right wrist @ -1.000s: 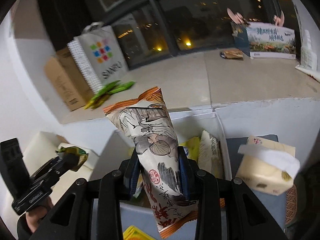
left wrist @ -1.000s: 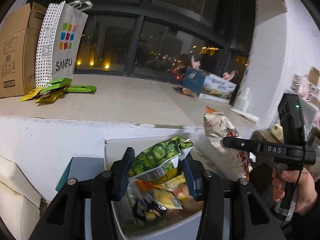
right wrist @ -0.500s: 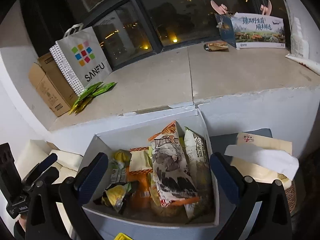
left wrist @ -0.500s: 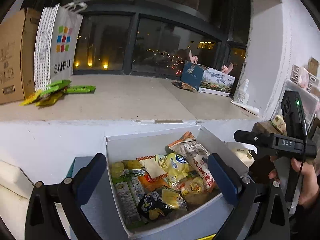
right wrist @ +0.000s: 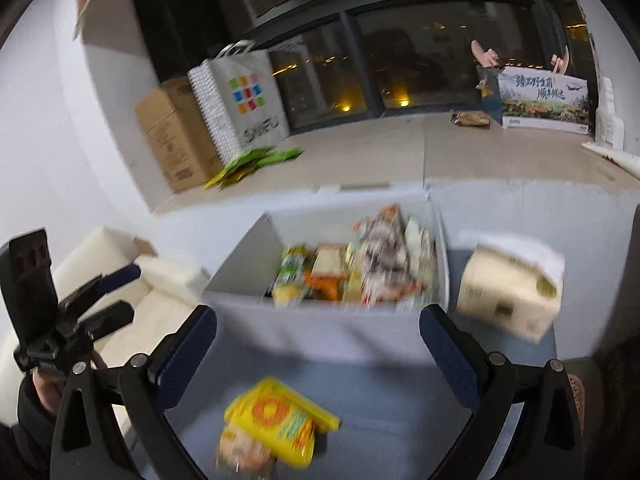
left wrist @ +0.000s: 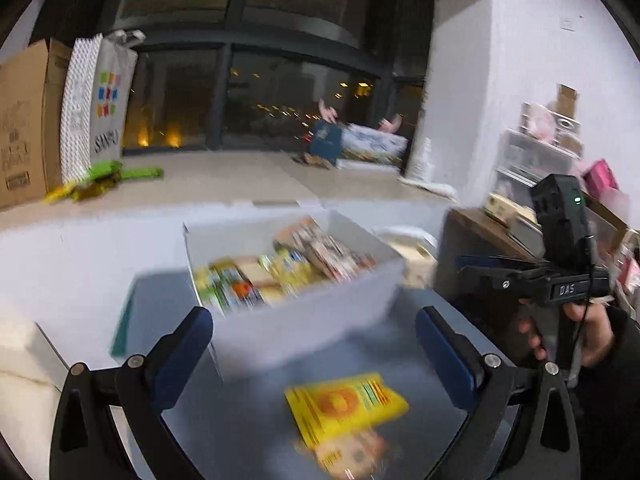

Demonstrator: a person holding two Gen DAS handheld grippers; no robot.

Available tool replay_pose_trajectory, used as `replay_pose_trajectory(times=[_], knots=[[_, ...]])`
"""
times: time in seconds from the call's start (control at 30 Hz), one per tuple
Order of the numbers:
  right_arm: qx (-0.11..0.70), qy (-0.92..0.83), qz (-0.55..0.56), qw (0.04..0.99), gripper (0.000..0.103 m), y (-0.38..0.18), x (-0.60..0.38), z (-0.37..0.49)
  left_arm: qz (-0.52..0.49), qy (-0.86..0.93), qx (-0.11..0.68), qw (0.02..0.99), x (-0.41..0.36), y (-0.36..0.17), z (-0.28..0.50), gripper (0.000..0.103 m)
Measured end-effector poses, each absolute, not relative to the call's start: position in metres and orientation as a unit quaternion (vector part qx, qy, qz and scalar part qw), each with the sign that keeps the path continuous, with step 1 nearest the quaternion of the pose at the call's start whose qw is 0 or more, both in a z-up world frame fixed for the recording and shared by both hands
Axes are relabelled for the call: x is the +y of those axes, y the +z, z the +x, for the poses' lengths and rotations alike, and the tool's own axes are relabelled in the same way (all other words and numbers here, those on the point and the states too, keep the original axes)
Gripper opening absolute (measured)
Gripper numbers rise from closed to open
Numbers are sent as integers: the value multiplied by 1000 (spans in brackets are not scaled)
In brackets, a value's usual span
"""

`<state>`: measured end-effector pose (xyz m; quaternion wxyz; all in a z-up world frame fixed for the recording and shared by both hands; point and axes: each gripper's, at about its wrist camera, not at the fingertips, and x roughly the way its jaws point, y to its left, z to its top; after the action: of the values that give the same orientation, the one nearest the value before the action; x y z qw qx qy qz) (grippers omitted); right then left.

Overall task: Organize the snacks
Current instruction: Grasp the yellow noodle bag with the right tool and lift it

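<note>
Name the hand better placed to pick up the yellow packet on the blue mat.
Left, narrowly. The yellow packet lies between the open left tool's fingers; under the open right tool it sits off toward the left finger.

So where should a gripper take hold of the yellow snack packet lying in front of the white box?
Likely across the yellow snack packet's narrow width, coming from above: it lies flat on the grey surface, partly over another packet, and both grippers are open and empty.

The box (right wrist: 320, 332) is white – a yellow packet (right wrist: 280, 420) with an orange circle lies before it. Behind the box, green sachets (right wrist: 256, 162) – beside a dotted bag (right wrist: 240, 100).
</note>
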<state>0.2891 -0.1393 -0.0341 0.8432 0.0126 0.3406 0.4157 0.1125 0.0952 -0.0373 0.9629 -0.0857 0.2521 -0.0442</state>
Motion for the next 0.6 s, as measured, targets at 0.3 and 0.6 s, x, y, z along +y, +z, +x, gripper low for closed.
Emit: replay_pose_trajectory(times=[0.3,0.6], knots=[[395,472,-81,784,103,-105,-146,223,-124,-62,301,944,84,-85,54,103],[397,524,-222,720,103,-147,-80,221,-144,-90,327,930,70,-108,39,103]])
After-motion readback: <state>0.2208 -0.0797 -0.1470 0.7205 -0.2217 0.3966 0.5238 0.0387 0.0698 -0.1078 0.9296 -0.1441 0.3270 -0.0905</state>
